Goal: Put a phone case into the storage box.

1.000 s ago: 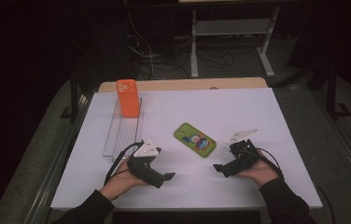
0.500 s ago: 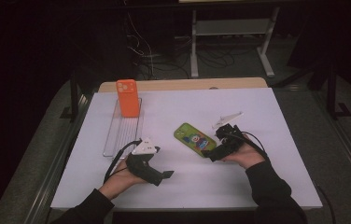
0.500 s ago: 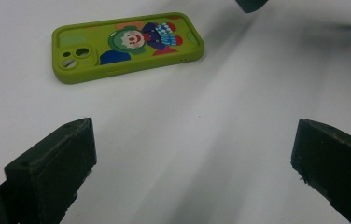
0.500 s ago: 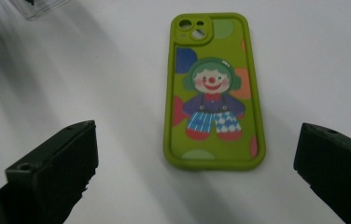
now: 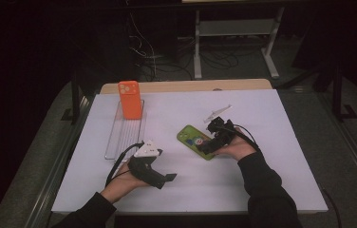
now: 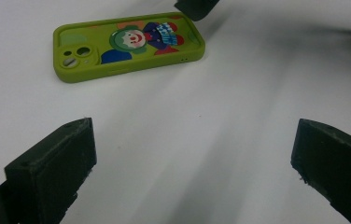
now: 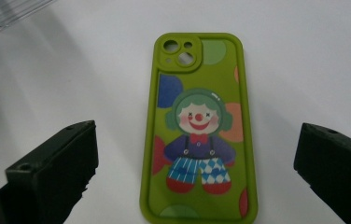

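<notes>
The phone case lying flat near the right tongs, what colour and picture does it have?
The lime-green phone case shows a green-haired cartoon clown; clearest in the right gripper view.

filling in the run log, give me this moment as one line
right gripper: open, over green phone case | left gripper: open, idle on table | orange phone case: upright in clear rack

I work in what looks like a lab or test room, not a home. My desk [image 5: 262,185] is covered with a plain white sheet and stands in a pool of light, while the room around it is dark. Behind it, loose cables [image 5: 148,57] lie tangled on the floor beside a bare metal stand [image 5: 236,33], and grey carpet [image 5: 342,156] runs alongside.
</notes>
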Motion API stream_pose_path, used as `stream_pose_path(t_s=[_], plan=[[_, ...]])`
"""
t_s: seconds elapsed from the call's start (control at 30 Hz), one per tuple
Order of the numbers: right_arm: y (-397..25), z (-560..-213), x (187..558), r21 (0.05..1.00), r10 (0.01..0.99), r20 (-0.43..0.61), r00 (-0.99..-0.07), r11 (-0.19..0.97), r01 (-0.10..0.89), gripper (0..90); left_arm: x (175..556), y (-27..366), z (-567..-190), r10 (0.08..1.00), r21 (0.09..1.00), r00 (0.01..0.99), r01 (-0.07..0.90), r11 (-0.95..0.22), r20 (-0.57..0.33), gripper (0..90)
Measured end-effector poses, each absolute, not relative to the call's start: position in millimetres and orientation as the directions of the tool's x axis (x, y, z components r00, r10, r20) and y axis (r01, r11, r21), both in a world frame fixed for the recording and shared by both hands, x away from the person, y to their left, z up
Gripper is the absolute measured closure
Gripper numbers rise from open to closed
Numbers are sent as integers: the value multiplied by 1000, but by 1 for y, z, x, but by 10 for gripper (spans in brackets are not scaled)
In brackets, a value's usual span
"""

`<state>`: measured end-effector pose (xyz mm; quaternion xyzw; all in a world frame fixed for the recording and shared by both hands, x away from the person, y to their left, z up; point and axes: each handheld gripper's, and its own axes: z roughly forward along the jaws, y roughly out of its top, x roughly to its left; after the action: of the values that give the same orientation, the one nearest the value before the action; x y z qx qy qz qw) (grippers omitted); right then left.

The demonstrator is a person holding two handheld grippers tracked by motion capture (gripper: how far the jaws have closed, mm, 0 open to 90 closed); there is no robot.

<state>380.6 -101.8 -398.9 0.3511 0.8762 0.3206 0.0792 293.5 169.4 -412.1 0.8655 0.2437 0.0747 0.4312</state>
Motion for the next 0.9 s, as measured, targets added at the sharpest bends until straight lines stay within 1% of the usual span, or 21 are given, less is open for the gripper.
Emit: stream_pose_path(t_s=[0.33, 0.83, 0.9], plan=[[-95, -417, 394, 590, 670, 56, -741, 576, 565, 0, 293, 170, -412, 485, 783, 871, 357, -510, -82, 0], [-81, -436, 394, 515, 673, 11, -740, 630, 581, 0, 293, 170, -412, 485, 783, 870, 358, -508, -83, 0], [-81, -438, 394, 506, 672, 4, -740, 637, 582, 34, 293, 170, -412, 487, 783, 870, 358, -509, -81, 0]])
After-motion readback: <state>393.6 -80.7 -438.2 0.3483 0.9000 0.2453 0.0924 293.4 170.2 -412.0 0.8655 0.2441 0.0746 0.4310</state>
